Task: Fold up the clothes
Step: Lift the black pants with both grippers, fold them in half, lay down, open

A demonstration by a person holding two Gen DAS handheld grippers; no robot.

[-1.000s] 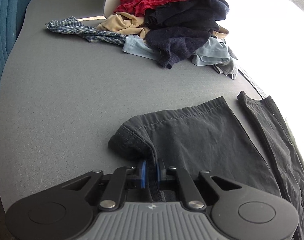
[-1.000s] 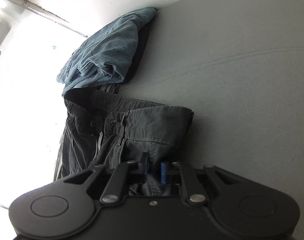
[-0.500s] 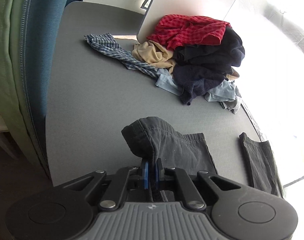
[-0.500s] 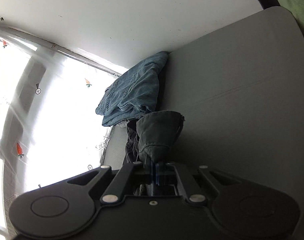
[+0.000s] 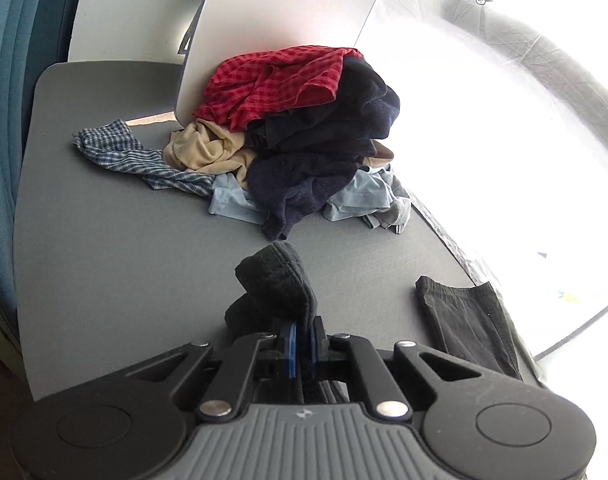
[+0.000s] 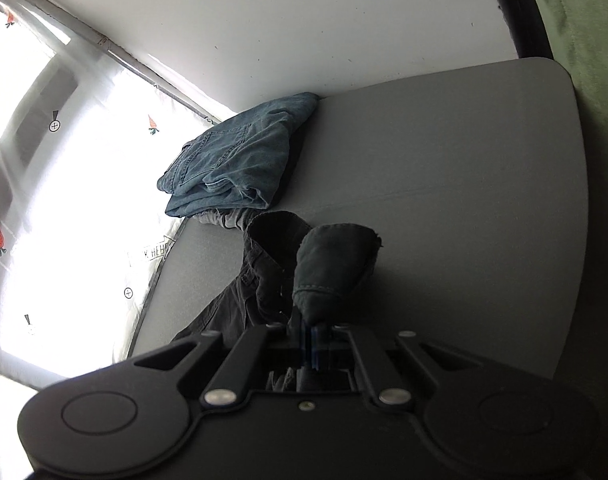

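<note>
I hold a pair of dark grey trousers with both grippers, lifted off the grey table (image 5: 103, 240). My left gripper (image 5: 301, 340) is shut on a trouser leg hem (image 5: 277, 284), which bunches up above the pads. The other leg (image 5: 468, 324) lies flat on the table at the right. My right gripper (image 6: 310, 344) is shut on the trousers' waist end (image 6: 332, 264), which hangs bunched in front of it, with the rest of the fabric (image 6: 231, 308) trailing down to the left.
A pile of unfolded clothes (image 5: 304, 140) sits at the far side of the table, red checked shirt (image 5: 275, 84) on top, against a white board. Folded blue jeans (image 6: 235, 160) lie at the table's far corner by the window. The table (image 6: 464, 200) edge runs right.
Both grippers have risen, lifting the trousers off the table. The fabric that lay flat in front of each gripper now hangs bunched from the pads.
</note>
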